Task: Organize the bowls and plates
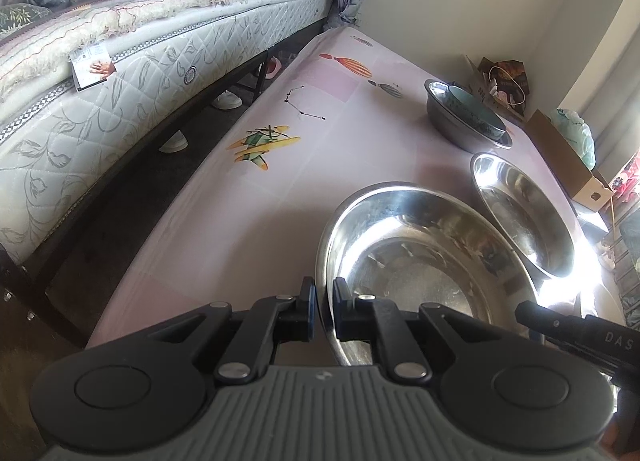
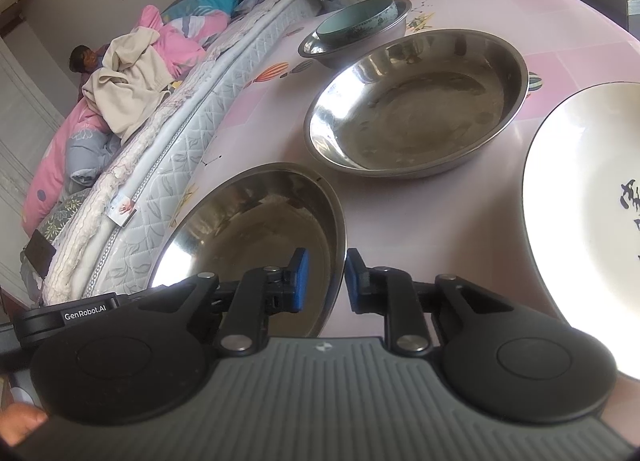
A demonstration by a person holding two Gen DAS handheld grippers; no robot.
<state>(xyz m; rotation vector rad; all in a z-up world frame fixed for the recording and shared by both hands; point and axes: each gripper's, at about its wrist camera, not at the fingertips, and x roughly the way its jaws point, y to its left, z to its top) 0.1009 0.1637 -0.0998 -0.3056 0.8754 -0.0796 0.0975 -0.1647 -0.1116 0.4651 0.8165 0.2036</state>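
Near steel bowl point(image 1: 420, 261), on the pink counter point(image 1: 280, 189), held at both sides of its rim: left tool point(image 1: 323, 311) narrowed onto the left edge, right tool point(image 2: 327, 281) narrowed around the right edge. Just beyond lies a second steel bowl point(image 2: 416, 105); farther still, a small steel bowl point(image 2: 360, 35) carrying a pale green bowl point(image 2: 356, 19). At right, a white plate point(image 2: 580, 201). A bed point(image 1: 120, 93) runs along the counter's left.

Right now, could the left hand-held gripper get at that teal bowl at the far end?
Probably not yet: the left hand-held gripper is clamped on the near steel basin, and the teal bowl sits far beyond.
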